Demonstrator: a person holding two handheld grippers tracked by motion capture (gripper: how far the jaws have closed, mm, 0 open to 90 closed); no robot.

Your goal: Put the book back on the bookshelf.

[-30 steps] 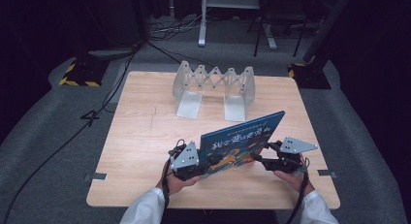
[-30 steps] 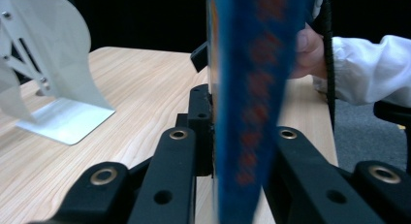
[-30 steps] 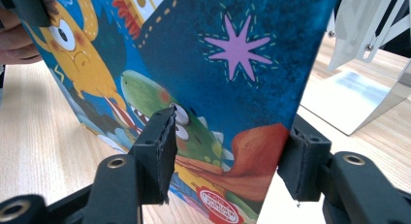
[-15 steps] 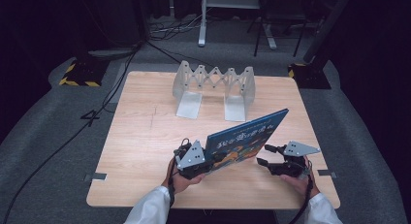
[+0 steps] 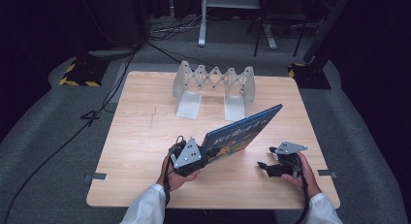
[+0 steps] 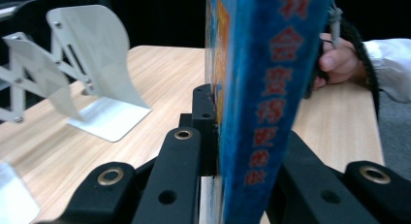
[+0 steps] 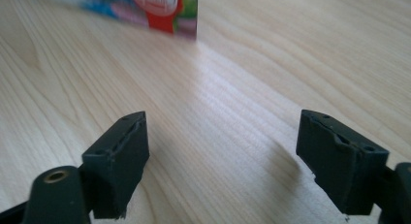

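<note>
The wooden bench is carrying a grey folding rack at its far side. A blue book is tilting above the near middle, well apart from the rack, its spine pinched by the left gripper. The right gripper is hovering just beside the book's low edge, its jaws having just been opening wide, with nothing between them.

We hold a book up at the table

Our left gripper clamps the blue book tilted; our right gripper, jaws just opened and empty, rests apart from it.
</note>
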